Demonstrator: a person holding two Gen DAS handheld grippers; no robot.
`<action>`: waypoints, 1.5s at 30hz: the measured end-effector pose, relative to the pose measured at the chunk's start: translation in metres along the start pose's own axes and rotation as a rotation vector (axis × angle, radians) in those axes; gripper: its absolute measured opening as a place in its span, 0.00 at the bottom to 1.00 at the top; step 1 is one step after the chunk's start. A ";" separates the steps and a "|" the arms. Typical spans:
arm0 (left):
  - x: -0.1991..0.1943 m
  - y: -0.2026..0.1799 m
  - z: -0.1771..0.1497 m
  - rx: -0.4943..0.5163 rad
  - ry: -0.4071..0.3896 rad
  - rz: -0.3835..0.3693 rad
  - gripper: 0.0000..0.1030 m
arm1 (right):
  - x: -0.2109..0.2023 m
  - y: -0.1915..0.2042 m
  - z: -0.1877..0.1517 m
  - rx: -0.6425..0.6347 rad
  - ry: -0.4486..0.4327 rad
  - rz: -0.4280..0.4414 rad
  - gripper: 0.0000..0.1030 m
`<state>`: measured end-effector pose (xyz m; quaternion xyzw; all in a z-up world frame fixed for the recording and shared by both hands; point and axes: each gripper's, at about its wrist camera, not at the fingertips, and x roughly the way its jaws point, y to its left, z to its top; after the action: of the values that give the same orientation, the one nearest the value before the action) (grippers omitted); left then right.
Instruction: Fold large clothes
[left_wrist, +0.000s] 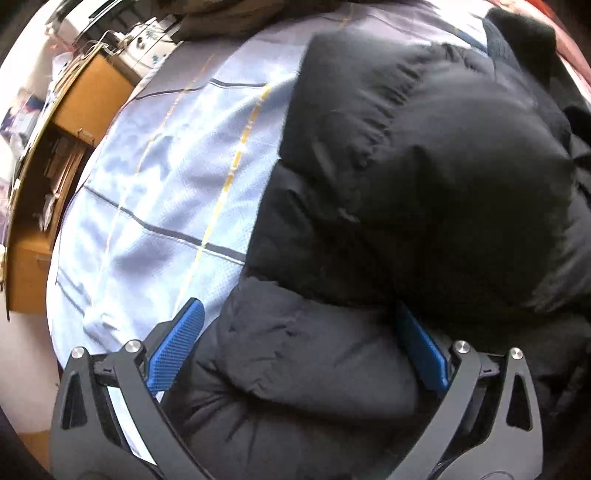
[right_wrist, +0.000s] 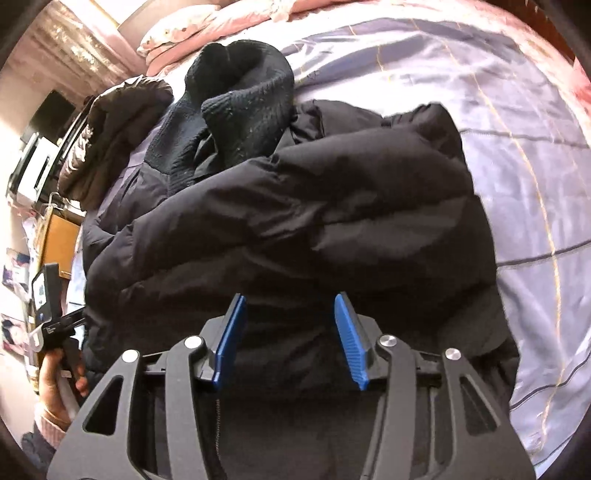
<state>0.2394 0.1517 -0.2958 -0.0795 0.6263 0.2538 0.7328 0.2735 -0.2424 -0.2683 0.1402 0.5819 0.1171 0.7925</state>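
Observation:
A black puffer jacket (left_wrist: 424, 177) lies bunched on a pale blue bedsheet (left_wrist: 159, 177); it also fills the right wrist view (right_wrist: 295, 229). My left gripper (left_wrist: 299, 314) is open wide, its blue pads either side of a padded fold of the jacket's near edge. My right gripper (right_wrist: 290, 306) is open, its blue pads (right_wrist: 349, 339) just above the jacket's near part, nothing held. A black knitted garment (right_wrist: 243, 99) rests on the jacket's far side.
A wooden cabinet (left_wrist: 74, 122) stands left of the bed. A brown jacket (right_wrist: 110, 140) lies at the far left of the bed, pink bedding (right_wrist: 207, 26) at the head. The left gripper's body (right_wrist: 51, 317) and a hand show at the left edge.

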 end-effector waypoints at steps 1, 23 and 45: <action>-0.009 0.000 0.001 0.000 -0.018 0.011 0.98 | -0.002 0.001 0.000 -0.003 0.001 0.007 0.49; -0.055 -0.122 -0.028 0.333 -0.175 -0.228 0.98 | 0.047 0.022 0.033 -0.042 -0.100 -0.054 0.55; -0.027 -0.083 -0.052 0.410 -0.075 -0.075 0.98 | 0.054 0.010 -0.015 -0.052 0.093 -0.120 0.99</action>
<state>0.2302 0.0504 -0.2969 0.0578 0.6336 0.0964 0.7654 0.2747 -0.2134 -0.3172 0.0790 0.6223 0.0907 0.7735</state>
